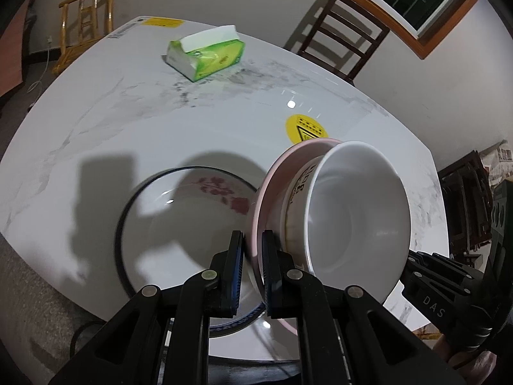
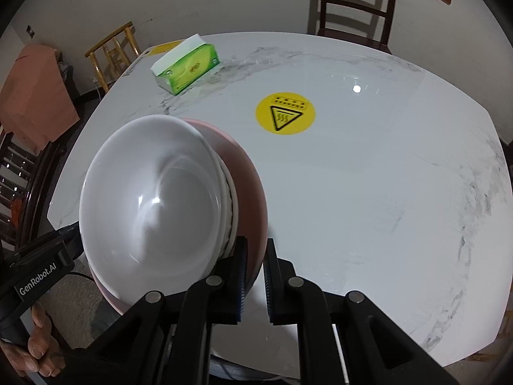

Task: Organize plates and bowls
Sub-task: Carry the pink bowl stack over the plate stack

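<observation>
A pink plate [image 1: 265, 189] carries a stack of white bowls [image 1: 359, 211], and both grippers hold it above the table. My left gripper [image 1: 253, 242] is shut on the plate's left rim, which sits between its pads. In the right wrist view the same pink plate [image 2: 251, 186] and its top bowl [image 2: 150, 199] fill the left half, with my right gripper [image 2: 256, 248] shut on the opposite rim. The lower bowl [image 1: 299, 189] shows black characters on its side. Below the stack, a large black-rimmed plate with red flowers [image 1: 192, 211] lies on the table.
A green tissue pack [image 1: 205, 54] lies at the far side of the white marble table [image 2: 384, 192]. A round yellow hot-surface sticker [image 2: 285, 112] marks the table's middle. A dark wooden chair [image 2: 356, 3] and a light wooden chair [image 1: 86, 22] stand beyond the far edge.
</observation>
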Action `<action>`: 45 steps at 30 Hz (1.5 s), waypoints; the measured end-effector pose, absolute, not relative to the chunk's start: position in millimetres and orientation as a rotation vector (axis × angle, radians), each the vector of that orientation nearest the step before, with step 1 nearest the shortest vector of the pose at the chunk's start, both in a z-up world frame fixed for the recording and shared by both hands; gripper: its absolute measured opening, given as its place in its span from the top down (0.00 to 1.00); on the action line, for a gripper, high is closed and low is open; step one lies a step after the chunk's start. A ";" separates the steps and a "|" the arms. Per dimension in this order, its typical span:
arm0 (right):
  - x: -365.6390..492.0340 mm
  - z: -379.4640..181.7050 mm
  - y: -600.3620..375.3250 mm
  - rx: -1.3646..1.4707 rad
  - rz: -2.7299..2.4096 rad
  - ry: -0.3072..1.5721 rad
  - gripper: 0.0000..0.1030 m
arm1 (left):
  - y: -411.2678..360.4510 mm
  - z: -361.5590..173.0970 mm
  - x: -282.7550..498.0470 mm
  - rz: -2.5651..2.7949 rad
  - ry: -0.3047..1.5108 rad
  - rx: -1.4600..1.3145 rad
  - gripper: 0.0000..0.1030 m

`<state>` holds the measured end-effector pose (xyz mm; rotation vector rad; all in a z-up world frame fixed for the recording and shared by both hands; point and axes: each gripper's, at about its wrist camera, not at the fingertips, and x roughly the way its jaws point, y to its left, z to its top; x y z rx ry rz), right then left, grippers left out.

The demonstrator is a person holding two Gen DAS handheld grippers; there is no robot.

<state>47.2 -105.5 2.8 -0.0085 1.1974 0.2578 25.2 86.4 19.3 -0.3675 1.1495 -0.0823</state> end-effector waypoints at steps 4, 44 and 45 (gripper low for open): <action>48.6 1.1 -90.7 -0.022 0.276 1.204 0.90 | 100.6 18.9 22.0 -0.061 1.150 -0.378 0.93; 51.9 -31.1 -11.7 -0.067 0.329 1.267 0.88 | 178.1 -22.0 6.5 0.018 1.187 -0.454 0.94; 52.0 -31.3 -11.4 -0.070 0.330 1.266 0.87 | 177.7 -22.1 6.7 0.019 1.187 -0.456 0.94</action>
